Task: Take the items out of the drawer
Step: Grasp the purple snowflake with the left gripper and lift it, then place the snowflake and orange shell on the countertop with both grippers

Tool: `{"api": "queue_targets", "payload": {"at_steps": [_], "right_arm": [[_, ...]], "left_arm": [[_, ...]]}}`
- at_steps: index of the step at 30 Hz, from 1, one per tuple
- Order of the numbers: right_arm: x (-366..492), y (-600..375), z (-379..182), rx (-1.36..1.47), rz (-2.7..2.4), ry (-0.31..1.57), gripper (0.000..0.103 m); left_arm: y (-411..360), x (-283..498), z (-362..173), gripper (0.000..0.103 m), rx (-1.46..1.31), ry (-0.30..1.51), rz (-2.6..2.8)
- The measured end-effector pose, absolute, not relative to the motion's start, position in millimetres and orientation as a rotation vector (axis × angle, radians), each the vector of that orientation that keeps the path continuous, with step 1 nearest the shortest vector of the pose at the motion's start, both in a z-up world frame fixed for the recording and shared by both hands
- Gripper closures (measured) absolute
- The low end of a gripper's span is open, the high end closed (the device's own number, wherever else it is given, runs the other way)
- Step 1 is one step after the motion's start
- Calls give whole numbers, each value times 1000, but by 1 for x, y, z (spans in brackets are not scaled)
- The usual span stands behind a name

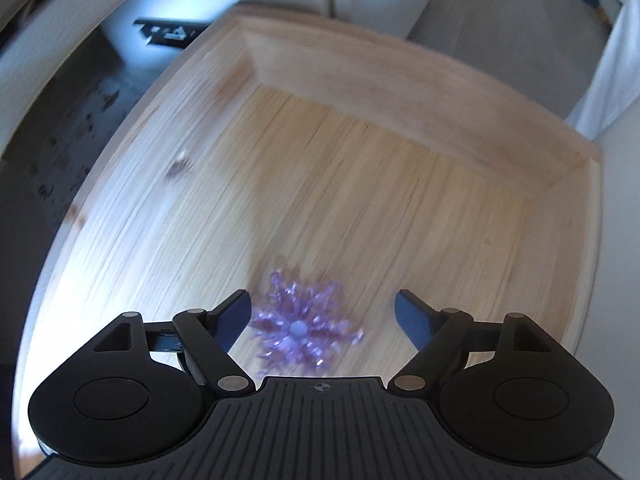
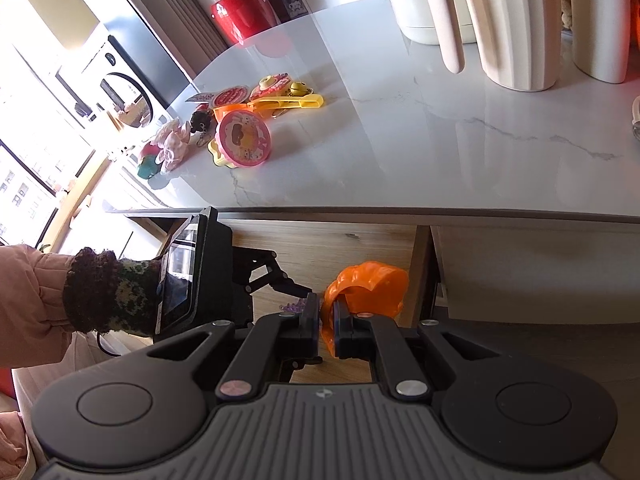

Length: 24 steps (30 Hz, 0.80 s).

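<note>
The snowflake (image 1: 298, 328) is purple, translucent and spiky (blurred), lying flat on the drawer (image 1: 440, 92) floor. It sits between the wide-spread fingers of the left gripper (image 1: 322, 314), nearer the left one. The right gripper (image 2: 326, 312) is clamped on an orange toy (image 2: 366, 284) over the drawer.
</note>
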State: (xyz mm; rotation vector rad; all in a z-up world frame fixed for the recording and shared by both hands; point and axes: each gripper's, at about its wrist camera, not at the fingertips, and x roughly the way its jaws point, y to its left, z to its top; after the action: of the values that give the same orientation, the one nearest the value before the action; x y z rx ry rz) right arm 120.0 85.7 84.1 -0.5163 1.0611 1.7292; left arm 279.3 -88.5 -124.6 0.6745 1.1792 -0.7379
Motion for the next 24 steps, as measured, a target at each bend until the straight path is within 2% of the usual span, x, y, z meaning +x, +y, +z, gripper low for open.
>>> {"api": "queue_targets", "payload": {"at_steps": [4, 7, 9, 14, 21, 24], "right_arm": [[119, 86, 84, -518, 1725, 1061, 97], [118, 87, 84, -524, 1724, 1056, 96], [118, 87, 83, -528, 1718, 1052, 97], [116, 87, 84, -547, 1695, 1037, 97], [72, 72, 90, -647, 1724, 1028, 96], [42, 62, 95, -680, 1758, 1016, 96]], "left_arm": [[-73, 286, -125, 17, 591, 1206, -708], [-64, 292, -119, 37, 538, 1211, -708], [-60, 296, -118, 37, 551, 1264, -652], [-45, 285, -90, 37, 565, 1246, -679], [-38, 211, -1, 37, 484, 1060, -673], [-10, 176, 24, 37, 381, 996, -621]]}}
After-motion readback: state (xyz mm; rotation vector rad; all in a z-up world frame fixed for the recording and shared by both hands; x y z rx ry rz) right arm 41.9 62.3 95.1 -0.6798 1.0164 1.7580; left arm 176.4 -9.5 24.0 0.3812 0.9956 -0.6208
